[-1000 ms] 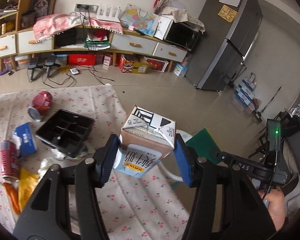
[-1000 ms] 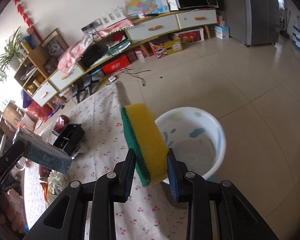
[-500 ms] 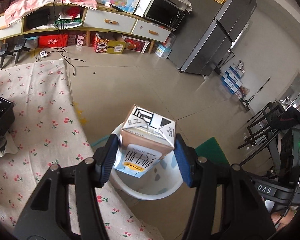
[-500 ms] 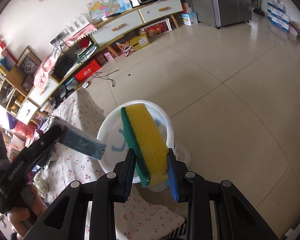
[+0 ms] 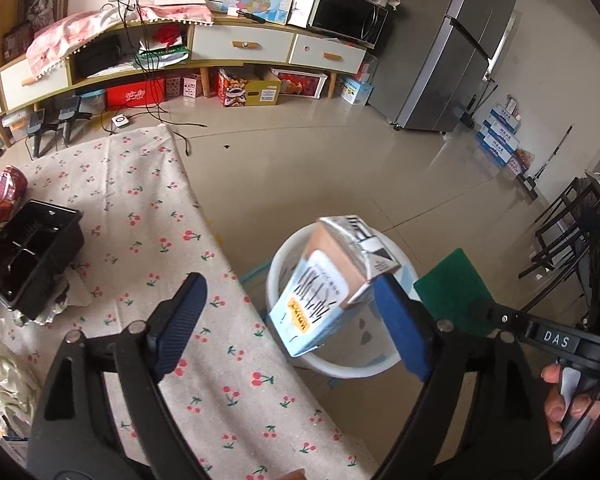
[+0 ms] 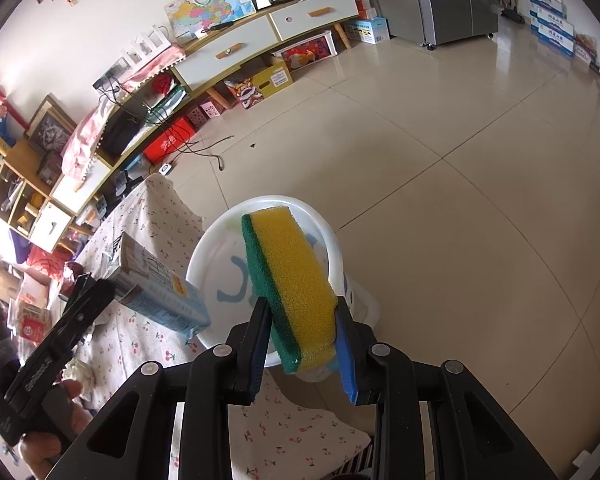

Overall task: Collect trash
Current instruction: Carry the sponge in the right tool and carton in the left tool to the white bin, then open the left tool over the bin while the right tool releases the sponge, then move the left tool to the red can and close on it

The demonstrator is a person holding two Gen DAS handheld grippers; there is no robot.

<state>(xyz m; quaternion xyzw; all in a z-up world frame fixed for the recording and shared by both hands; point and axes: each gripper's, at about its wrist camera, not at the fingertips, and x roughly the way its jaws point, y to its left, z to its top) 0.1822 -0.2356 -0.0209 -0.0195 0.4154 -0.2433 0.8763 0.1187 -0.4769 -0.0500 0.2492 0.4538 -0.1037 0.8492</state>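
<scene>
My left gripper (image 5: 288, 316) is open wide. The blue and brown milk carton (image 5: 332, 284) is tilted, leaning against the right finger only, over the white bin (image 5: 352, 364) on the floor beside the table. The carton also shows in the right wrist view (image 6: 156, 292), next to the left gripper's finger (image 6: 88, 304). My right gripper (image 6: 302, 340) is shut on a yellow and green sponge (image 6: 296, 284), held above the white bin (image 6: 220, 240). The sponge's green side shows in the left wrist view (image 5: 452, 292).
The table with a cherry-print cloth (image 5: 148, 216) holds a black compartment tray (image 5: 28, 256), a red can (image 5: 4, 192) and crumpled wrappers (image 5: 0, 364) at the left. A low cabinet (image 5: 240, 44) and a grey fridge (image 5: 452, 44) stand across the tiled floor.
My left gripper has opened and the carton has tipped to the right over the bin. The right gripper still holds the sponge above the bin.
</scene>
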